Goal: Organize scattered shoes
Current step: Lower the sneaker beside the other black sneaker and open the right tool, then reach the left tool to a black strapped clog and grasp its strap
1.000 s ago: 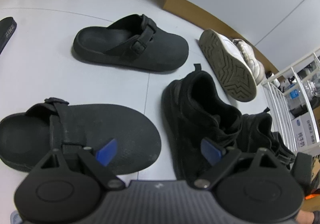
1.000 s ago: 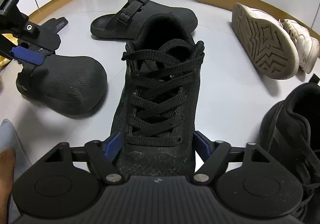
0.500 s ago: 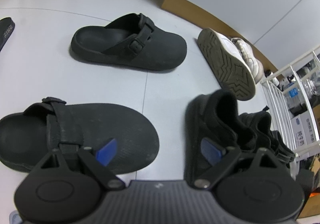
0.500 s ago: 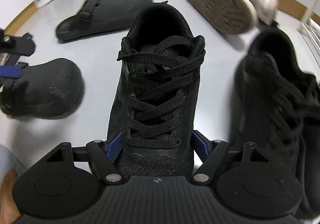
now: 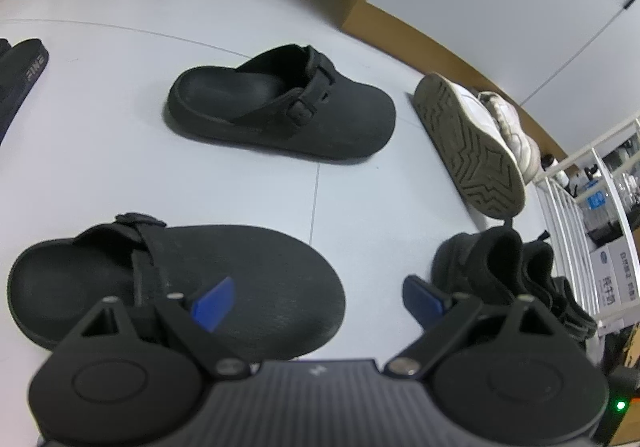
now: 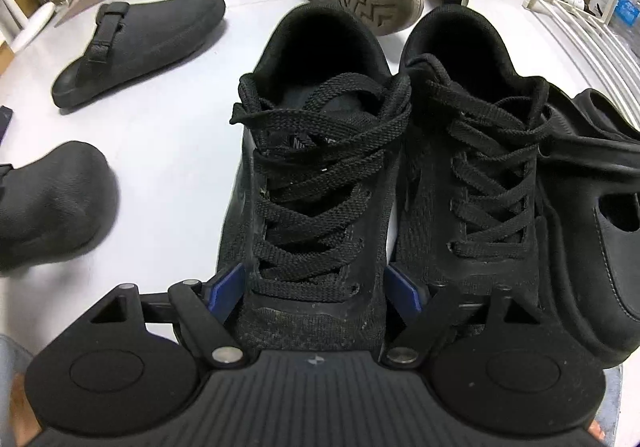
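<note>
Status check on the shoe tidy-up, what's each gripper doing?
Right gripper shut on black sneaker, beside its mate. Left gripper open, empty, over black clog. Nothing blocking.

Toe of the laced sneaker (image 6: 316,183) hidden behind the right gripper (image 6: 316,287) body, near clog (image 6: 48,203) and black slide (image 5: 20,83) cut by the left edge, rubber clog (image 6: 592,215) cut at right, box (image 5: 612,279) print on the rack too small to read.
</note>
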`<state>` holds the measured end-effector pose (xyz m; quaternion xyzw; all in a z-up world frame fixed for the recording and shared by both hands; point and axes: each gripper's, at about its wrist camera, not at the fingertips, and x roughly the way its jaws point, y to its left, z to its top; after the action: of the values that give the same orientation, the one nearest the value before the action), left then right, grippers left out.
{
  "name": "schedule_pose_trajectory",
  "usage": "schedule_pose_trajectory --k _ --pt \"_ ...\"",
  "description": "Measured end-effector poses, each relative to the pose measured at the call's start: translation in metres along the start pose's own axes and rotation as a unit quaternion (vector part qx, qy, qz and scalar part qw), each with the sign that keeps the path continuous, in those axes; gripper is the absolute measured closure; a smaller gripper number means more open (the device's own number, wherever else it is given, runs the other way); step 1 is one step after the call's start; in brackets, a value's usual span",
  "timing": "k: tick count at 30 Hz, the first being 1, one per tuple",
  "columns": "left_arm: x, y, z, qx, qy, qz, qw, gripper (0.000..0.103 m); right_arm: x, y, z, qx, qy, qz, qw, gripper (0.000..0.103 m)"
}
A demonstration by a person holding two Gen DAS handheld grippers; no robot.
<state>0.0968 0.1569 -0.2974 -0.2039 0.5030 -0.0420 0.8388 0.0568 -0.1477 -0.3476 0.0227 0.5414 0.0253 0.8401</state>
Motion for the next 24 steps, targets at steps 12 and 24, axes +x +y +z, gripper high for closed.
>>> schedule_pose_trajectory --k 12,24 --pt "-0.024 0.021 0.03 -0.012 -0.046 0.035 0.9983 0.01 -0.001 0.009 0.011 -0.049 -0.023 -0.01 0.998 0.019" --pt "-0.033 0.04 0.026 -0.038 -0.056 0.07 0.9953 0.01 0.015 0.002 0.021 -0.085 -0.034 0.0 0.996 0.02"
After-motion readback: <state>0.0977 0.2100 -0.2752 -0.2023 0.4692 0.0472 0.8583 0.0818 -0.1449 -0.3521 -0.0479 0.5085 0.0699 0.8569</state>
